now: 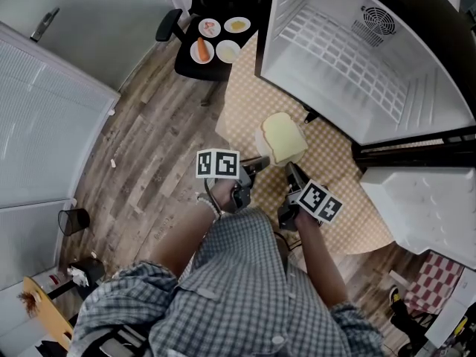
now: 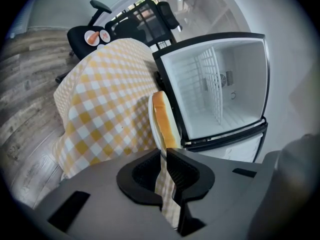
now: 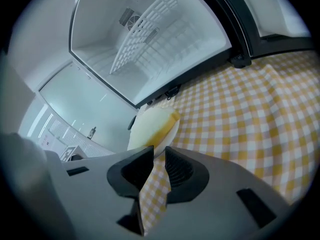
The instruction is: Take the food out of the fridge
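A white plate (image 1: 264, 141) with a pale yellow slice of bread (image 1: 282, 134) hangs over the yellow checked cloth (image 1: 245, 88), just in front of the open fridge (image 1: 349, 50), whose inside shows only bare wire shelves. My left gripper (image 1: 259, 163) is shut on the plate's near left rim. My right gripper (image 1: 292, 169) is shut on its near right rim. In the left gripper view the plate (image 2: 152, 115) and bread (image 2: 164, 121) stand edge-on between the tips of my left gripper (image 2: 163, 156). In the right gripper view the bread (image 3: 150, 126) lies just beyond my right gripper (image 3: 159, 153).
A black office chair (image 1: 195, 47) at the back holds several small plates, one with a carrot (image 1: 201, 50). The fridge door (image 1: 424, 207) swings open at the right. White cabinets (image 1: 44, 117) stand left, with a black waste bin (image 1: 73, 220) on the wood floor.
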### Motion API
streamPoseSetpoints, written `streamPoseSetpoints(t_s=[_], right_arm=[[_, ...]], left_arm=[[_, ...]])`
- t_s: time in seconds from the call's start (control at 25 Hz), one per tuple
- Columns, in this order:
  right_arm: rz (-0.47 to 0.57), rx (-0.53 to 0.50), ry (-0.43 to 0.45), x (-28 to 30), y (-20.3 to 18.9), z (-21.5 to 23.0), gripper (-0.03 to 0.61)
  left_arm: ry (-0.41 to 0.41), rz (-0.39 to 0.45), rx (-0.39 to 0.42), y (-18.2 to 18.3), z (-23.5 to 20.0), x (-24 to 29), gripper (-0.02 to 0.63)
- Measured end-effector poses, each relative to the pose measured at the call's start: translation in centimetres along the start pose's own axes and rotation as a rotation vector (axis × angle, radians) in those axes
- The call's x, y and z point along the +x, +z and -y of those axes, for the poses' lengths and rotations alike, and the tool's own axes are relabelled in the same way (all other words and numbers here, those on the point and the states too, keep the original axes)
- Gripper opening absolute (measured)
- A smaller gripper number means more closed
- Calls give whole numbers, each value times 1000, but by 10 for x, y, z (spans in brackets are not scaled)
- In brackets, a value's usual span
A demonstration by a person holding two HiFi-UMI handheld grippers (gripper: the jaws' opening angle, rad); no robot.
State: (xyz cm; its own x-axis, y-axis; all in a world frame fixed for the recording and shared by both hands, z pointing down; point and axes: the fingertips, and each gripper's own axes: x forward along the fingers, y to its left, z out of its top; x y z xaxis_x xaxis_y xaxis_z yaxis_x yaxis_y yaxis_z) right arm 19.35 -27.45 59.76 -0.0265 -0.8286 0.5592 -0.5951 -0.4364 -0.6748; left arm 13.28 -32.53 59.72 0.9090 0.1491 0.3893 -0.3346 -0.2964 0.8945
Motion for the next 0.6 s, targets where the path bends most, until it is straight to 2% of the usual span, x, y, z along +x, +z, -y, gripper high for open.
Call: streamPoseSetpoints(t_s=[0.2, 0.6], right_arm=[[-40, 2, -38, 5, -9, 11, 61], [-119, -91, -85, 12, -16, 14, 61]], left_arm=[[52, -42, 17, -7, -13, 6, 46], [249, -188, 226, -15, -24, 8, 89]])
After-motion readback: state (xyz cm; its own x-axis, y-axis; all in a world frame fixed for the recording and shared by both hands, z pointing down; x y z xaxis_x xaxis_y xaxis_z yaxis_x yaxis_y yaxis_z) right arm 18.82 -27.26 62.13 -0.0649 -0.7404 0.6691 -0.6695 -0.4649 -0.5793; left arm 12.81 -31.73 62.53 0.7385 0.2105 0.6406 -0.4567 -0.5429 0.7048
